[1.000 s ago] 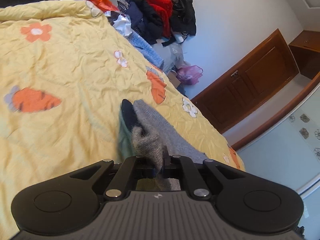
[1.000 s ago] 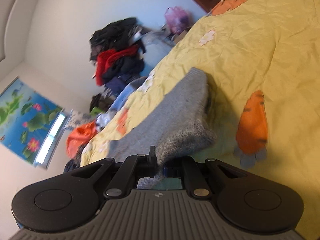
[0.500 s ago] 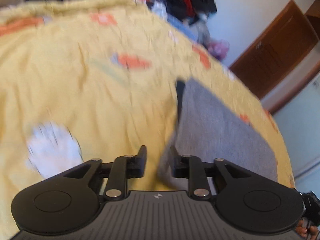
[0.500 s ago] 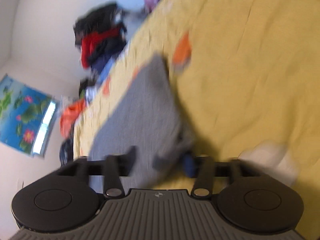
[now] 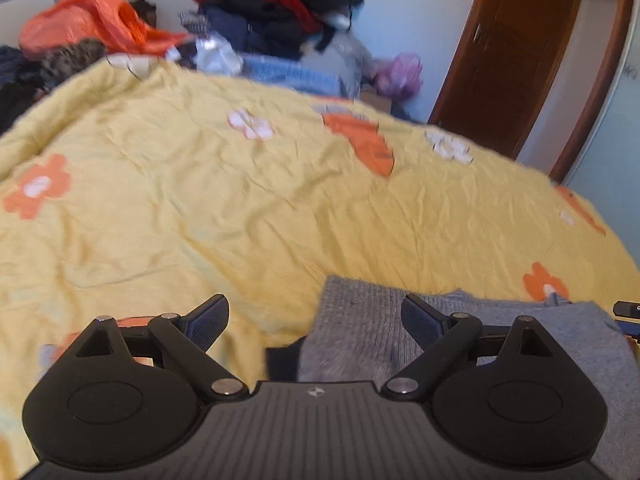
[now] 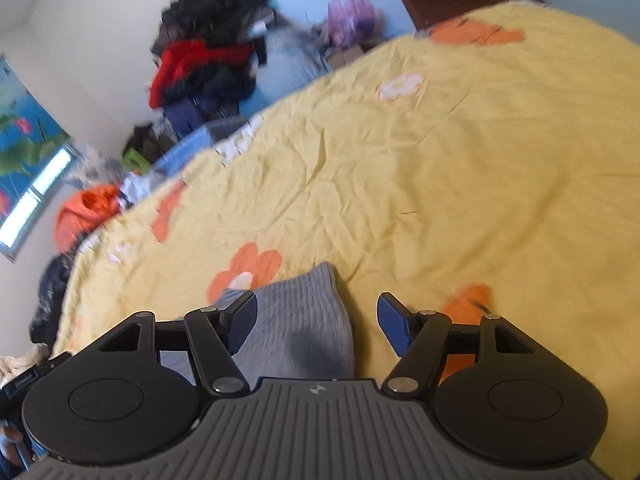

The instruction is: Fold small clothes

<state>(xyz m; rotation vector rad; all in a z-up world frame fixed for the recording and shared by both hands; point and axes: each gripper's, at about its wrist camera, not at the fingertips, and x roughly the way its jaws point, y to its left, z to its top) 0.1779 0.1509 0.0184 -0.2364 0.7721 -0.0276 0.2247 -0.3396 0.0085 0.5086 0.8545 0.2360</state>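
Where I look out over both rigs: yellow quilt [image 5: 240, 208] with orange flowers, clothes pile [image 5: 272, 12] by the wall, brown door [image 5: 516, 52]. Grey knit [image 5: 360, 328] lies flat beneath my left gripper [image 5: 315, 322] and right gripper [image 6: 316, 320]; both gape wide, holding nothing.

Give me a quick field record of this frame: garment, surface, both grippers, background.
garment: grey knit garment, lying on the bed, a corner between each gripper's fingers
surface: yellow quilt with orange flower and carrot print, wrinkled
left gripper: open, jaws wide, gripping nothing
right gripper: open, jaws wide, gripping nothing
background: clothes pile in red, black and navy against the wall; orange bag; brown wooden door
image quality: some motion blur
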